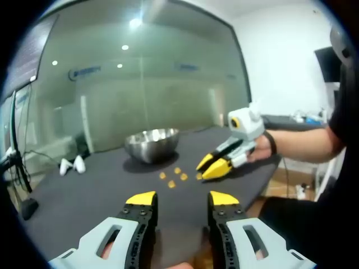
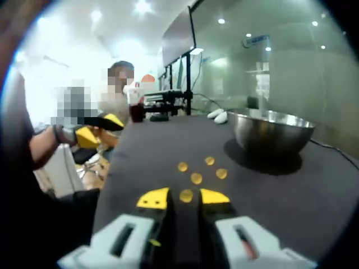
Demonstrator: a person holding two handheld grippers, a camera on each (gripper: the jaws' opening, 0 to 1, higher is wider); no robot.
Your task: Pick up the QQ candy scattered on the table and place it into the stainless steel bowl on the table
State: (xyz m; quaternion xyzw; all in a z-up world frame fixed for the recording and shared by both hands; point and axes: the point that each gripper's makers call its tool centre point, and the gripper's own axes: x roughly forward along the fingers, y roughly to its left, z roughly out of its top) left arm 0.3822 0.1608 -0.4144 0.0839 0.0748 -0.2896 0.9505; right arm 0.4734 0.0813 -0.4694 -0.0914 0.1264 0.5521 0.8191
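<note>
So from where I sit, the dark bench (image 1: 84, 196) takes up most of the left gripper view, and the stainless steel bowl (image 1: 151, 144) sits well in from its edges, toward the far side near the glass wall (image 1: 140, 73). Same bowl (image 2: 272, 133) shows in the right gripper view, upright. I can't see inside it.

My left tool (image 1: 182, 198) hovers over the near edge of the bench with its yellow tips spread apart, nothing between them. My right tool (image 1: 210, 167) comes in from the right side, tips angled down toward the bench and only a small gap between them, just beside the candy.

In the right gripper view the right tool (image 2: 184, 198) has its jaws slightly apart, with one QQ candy (image 2: 186, 195) lying on the bench right between the tips, not clamped as far as I can tell. Four more candies (image 2: 196, 177) lie scattered between that one and the bowl. Two small white objects (image 1: 73, 165) rest near the bench's left edge.
</note>
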